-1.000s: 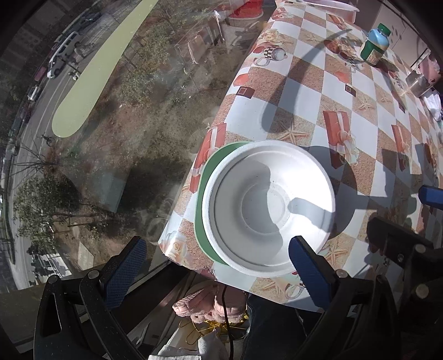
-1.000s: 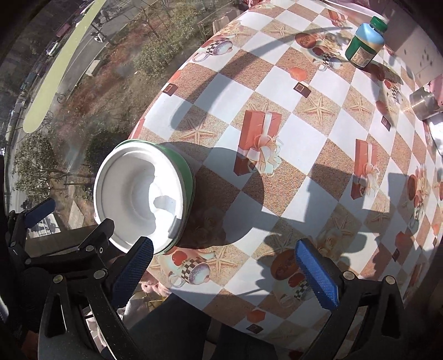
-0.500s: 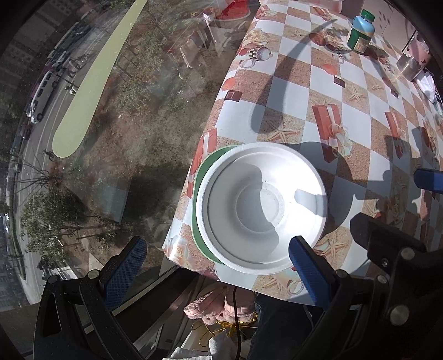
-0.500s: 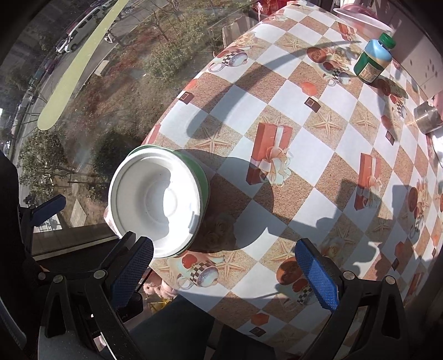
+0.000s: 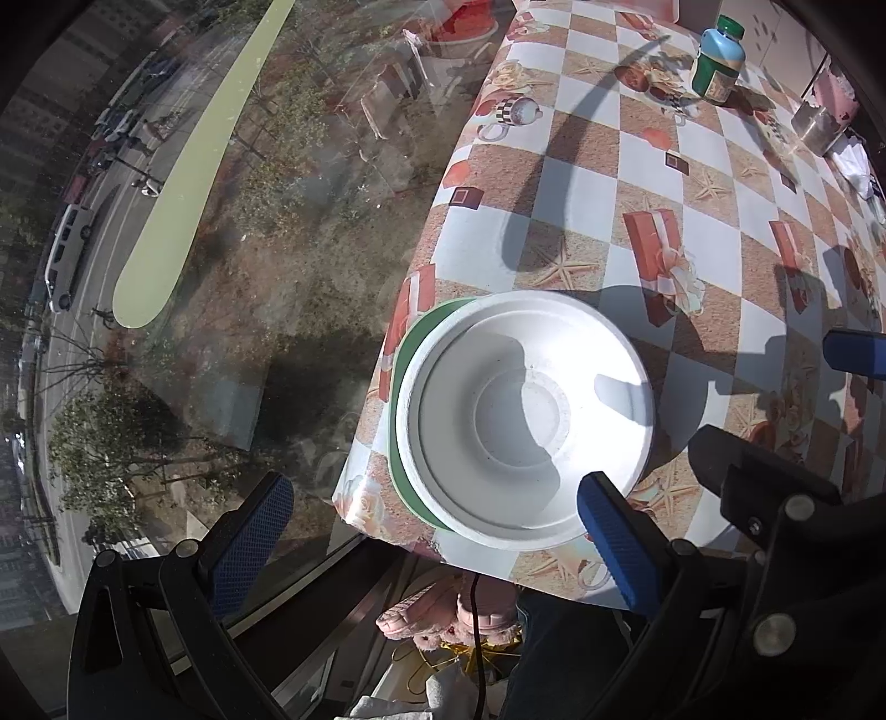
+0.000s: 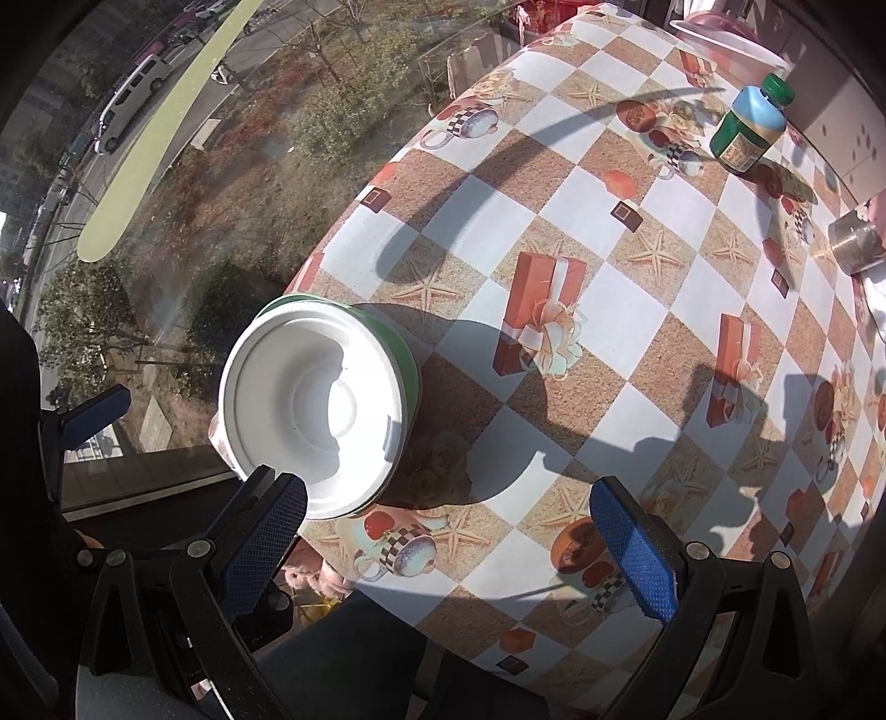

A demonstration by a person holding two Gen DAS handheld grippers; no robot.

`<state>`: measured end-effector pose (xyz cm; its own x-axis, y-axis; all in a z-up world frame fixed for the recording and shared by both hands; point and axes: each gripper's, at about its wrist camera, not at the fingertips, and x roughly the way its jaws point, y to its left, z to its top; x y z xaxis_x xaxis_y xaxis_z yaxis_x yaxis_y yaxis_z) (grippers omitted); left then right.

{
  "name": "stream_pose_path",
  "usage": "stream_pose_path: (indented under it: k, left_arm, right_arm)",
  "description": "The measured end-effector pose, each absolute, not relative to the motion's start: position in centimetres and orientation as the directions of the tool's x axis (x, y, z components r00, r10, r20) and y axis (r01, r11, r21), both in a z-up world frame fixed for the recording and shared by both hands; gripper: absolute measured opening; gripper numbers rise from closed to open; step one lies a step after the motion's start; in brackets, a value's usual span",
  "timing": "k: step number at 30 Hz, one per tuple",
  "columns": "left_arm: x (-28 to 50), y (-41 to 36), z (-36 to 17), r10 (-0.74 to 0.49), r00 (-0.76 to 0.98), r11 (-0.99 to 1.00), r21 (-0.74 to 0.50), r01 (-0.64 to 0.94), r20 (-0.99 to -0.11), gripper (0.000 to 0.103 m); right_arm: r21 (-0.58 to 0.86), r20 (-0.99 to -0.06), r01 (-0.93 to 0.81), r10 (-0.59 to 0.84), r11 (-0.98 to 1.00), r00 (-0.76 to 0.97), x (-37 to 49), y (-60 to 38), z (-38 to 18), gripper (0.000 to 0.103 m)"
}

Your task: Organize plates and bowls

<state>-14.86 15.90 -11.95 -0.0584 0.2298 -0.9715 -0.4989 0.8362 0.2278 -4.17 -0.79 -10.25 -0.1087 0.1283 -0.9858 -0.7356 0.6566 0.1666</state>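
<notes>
A white bowl (image 5: 520, 421) rests inside a green plate (image 5: 407, 354) at the table's near left corner, close to the window edge. The same white bowl (image 6: 315, 404) and green plate (image 6: 407, 360) show at the lower left of the right wrist view. My left gripper (image 5: 437, 531) hangs open above and in front of the stack, holding nothing. My right gripper (image 6: 448, 540) is open too, just right of the bowl over the tablecloth, with its left fingertip (image 6: 266, 545) near the bowl's rim.
The checked tablecloth (image 6: 609, 310) stretches away to the right. A green bottle (image 6: 750, 130) stands far back, with a metal cup (image 6: 855, 243) at the right edge and a pink tray (image 6: 720, 36) beyond. A window runs along the left.
Both grippers have drawn back and up a little from the stack; the bowl and plate stay put. The right view has shifted so the bowl sits more central.
</notes>
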Motion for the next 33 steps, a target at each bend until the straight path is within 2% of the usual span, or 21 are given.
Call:
stream_pose_path:
  k: [33]
  left_arm:
    - [-14.64, 15.46, -11.72, 0.263, -0.144, 0.798, 0.299, -0.523, -0.954, 0.102]
  right_arm:
    - [0.231, -0.972, -0.764, 0.170, 0.603, -0.160, -3.37, -0.80, -10.13, 0.103]
